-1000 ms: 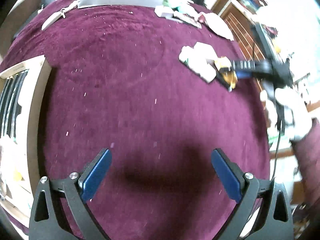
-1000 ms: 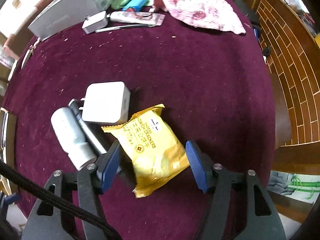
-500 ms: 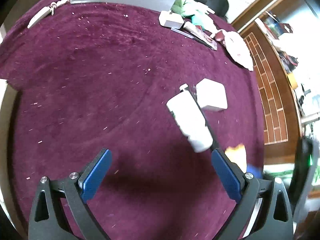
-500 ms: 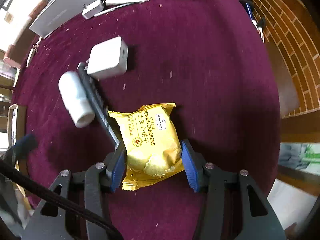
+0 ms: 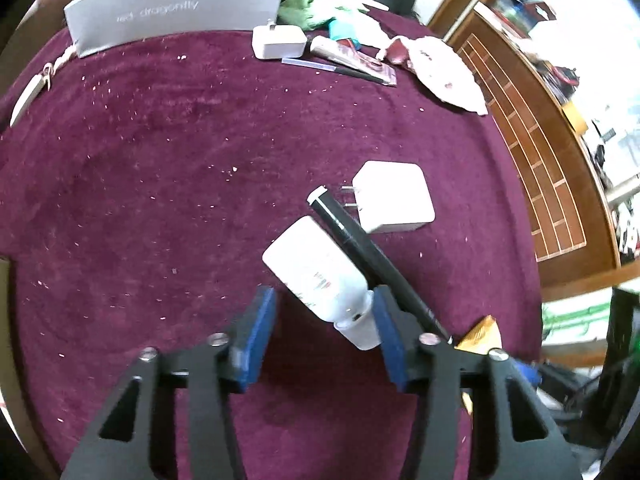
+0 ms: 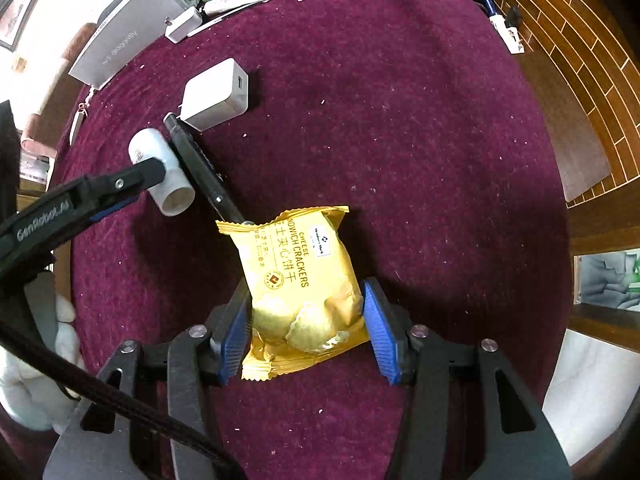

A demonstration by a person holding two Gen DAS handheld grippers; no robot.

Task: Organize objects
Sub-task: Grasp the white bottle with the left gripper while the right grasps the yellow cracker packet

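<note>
Right wrist view, right gripper (image 6: 306, 334) clamped on yellow cracker pack (image 6: 298, 280) over maroon cloth (image 6: 400, 140), left gripper (image 5: 324, 336) spread apart around white bottle (image 5: 320, 280), black pen (image 5: 368, 258) and charger (image 5: 394, 198) beside it.

Yellow cracker packet (image 6: 303, 280), white bottle (image 5: 320, 276), maroon cloth (image 5: 160, 200).

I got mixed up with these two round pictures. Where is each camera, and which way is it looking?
Left wrist: sits on the left hand-held gripper, looking forward and down at the white bottle between its blue fingers.
Right wrist: sits on the right hand-held gripper, looking down at the yellow cracker packet; the left hand-held gripper also shows.
Both show the bottle, black pen and white charger.
</note>
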